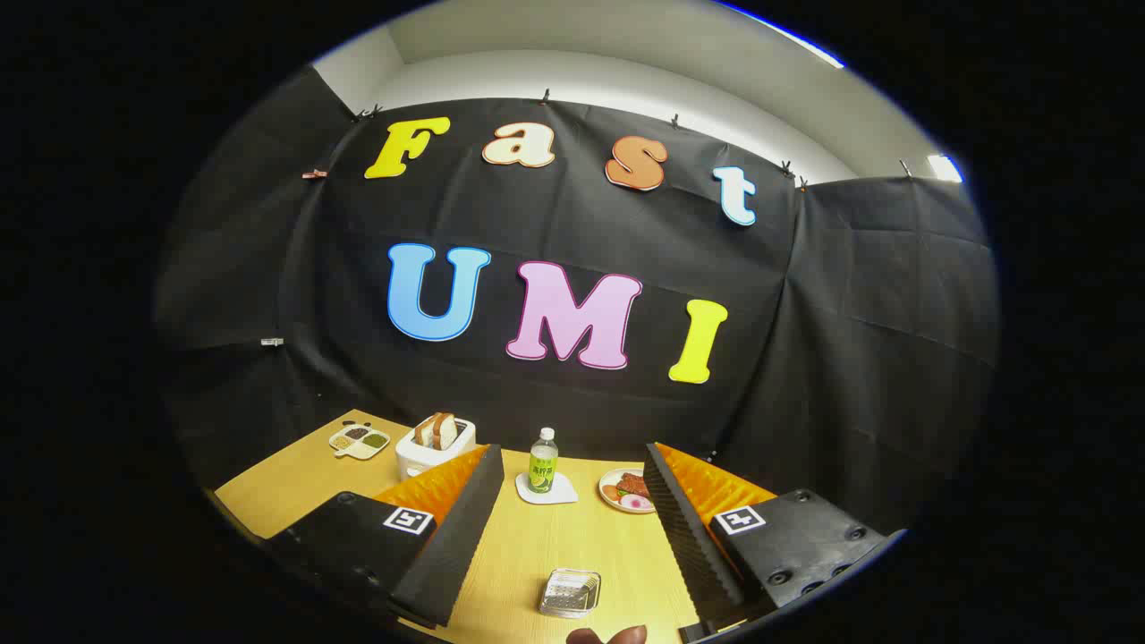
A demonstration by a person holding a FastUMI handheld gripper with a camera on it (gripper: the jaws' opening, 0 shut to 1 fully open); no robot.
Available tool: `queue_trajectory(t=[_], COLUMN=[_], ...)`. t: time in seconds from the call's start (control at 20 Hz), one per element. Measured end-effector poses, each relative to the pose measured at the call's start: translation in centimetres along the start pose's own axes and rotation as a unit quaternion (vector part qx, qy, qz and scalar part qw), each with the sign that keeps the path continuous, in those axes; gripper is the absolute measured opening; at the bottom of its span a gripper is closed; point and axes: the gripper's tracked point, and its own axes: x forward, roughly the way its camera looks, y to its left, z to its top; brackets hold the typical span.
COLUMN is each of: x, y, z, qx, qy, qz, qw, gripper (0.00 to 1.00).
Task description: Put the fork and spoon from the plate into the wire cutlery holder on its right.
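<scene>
We hold our black ridged-pad gripper [568,501] spread wide over the pale wooden table [537,555], gripping nothing; between its fingers sits a small square wire cutlery holder [570,593].

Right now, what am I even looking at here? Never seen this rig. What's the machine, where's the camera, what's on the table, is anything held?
A person holds a two-finger gripper; there is no robot arm. The fisheye camera rides on it, looking forward along the two black fingers with orange backing. The fingers are spread wide and hold nothing.

On the wooden table: between the fingers, close in, a small wire cutlery holder. Beyond the fingers, a green bottle stands on a white coaster, with a plate of food beside it. Further off are a white toaster with bread and a divided dish. I cannot make out a fork or spoon.
</scene>
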Motion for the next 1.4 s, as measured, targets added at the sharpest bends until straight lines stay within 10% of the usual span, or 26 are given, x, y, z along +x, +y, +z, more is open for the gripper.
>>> queue_trajectory(t=[1.1,1.4], x=[2.3,1.0], y=[1.5,8.4], z=[0.0,-4.2], qx=[0.013,0.036], qy=[0.012,0.122], qz=[-0.005,0.102], qw=[1.000,0.987], gripper=[0.98,0.98])
